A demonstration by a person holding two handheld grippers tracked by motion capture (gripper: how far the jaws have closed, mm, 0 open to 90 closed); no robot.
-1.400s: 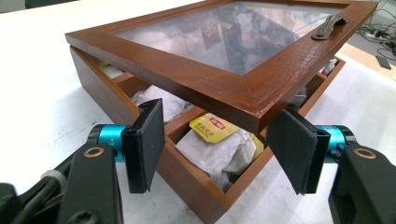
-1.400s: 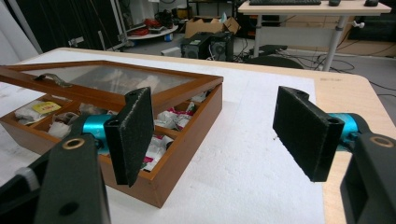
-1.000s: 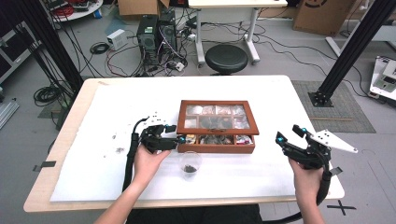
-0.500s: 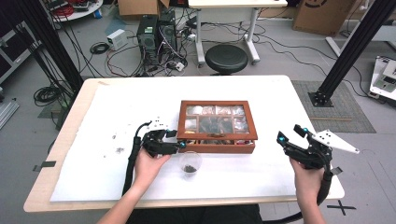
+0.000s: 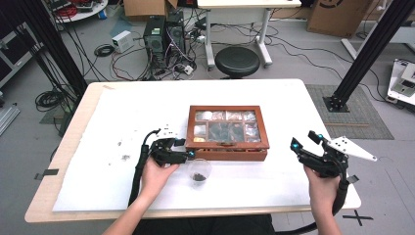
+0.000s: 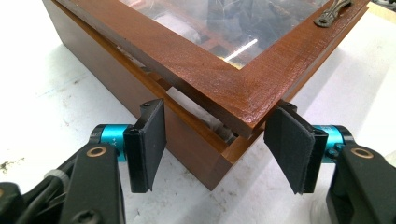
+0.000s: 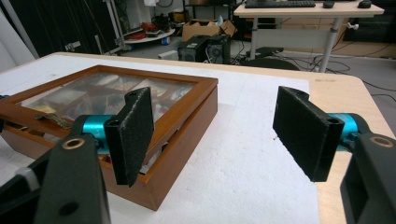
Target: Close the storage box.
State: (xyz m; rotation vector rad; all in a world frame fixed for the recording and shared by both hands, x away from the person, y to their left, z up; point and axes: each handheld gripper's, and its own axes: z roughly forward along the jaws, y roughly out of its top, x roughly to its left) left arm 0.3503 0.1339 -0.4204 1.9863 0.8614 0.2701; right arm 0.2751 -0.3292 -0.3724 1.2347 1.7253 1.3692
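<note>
Left claw at front-left corner of wooden box, lid slightly ajar; right claw idle.

Left to right: loose crumbs on white mat; left gripper half open, holding nothing, pads straddling the raised lid corner without contact. Small clear cup with dark bits just in front of wooden box, near left hand. Box at mat centre, glass lid lifted a crack, latch at front edge. Right gripper wide open, empty, well apart from box at right. Risks, as judged: pads slipping off bevelled lid edge, lid dropping shut; sideways push sliding unheld box; forearm or cable sweeping cup over, spilling contents.
</note>
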